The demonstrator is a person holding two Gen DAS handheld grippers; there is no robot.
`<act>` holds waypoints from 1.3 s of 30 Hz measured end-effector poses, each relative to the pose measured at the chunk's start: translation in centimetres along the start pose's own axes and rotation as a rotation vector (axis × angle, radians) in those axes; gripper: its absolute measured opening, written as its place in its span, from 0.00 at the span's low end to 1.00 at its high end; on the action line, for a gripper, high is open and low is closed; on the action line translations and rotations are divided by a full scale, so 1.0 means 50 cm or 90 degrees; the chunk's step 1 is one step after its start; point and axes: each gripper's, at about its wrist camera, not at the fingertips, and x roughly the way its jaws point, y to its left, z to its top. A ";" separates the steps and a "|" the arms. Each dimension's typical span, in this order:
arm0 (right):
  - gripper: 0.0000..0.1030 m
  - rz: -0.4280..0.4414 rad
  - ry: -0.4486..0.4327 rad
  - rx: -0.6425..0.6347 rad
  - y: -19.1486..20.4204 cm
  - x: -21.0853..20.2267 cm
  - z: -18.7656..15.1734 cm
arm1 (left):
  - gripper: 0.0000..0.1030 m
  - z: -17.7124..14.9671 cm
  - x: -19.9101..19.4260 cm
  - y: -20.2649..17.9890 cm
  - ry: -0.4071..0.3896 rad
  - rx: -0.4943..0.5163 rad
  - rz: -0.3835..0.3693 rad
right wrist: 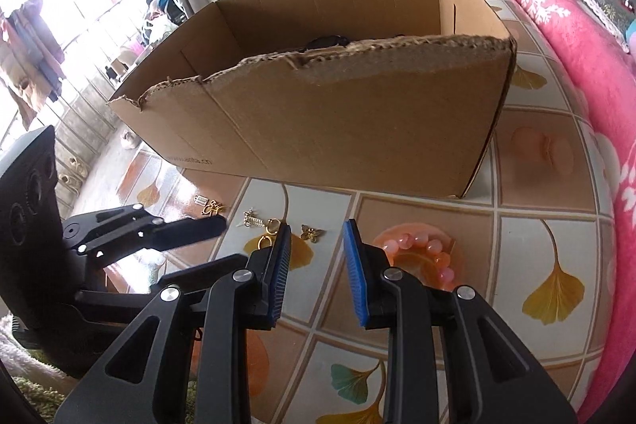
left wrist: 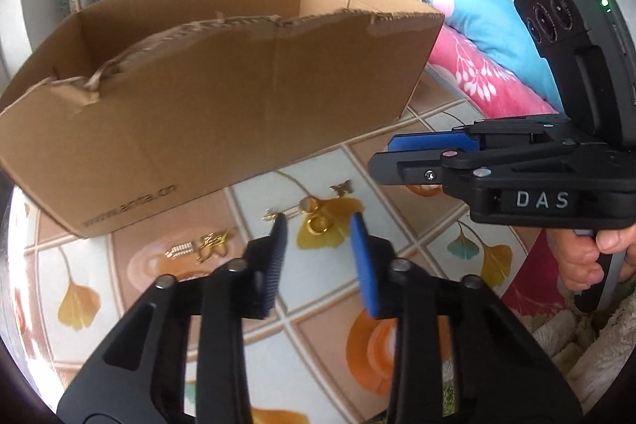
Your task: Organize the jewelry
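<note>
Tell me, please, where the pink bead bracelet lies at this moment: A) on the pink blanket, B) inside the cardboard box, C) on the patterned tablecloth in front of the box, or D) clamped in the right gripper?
C: in the right wrist view the pink bead bracelet rests on the tablecloth, in front of the cardboard box and beyond the right gripper, whose jaws hold nothing.

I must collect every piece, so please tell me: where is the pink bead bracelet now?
In the right wrist view the pink bead bracelet lies on the tablecloth, just right of the right claw, in front of the cardboard box.
</note>
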 end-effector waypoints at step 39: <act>0.27 0.033 0.036 -0.156 0.081 0.062 0.016 | 0.09 -0.040 0.001 0.015 0.028 -0.001 0.084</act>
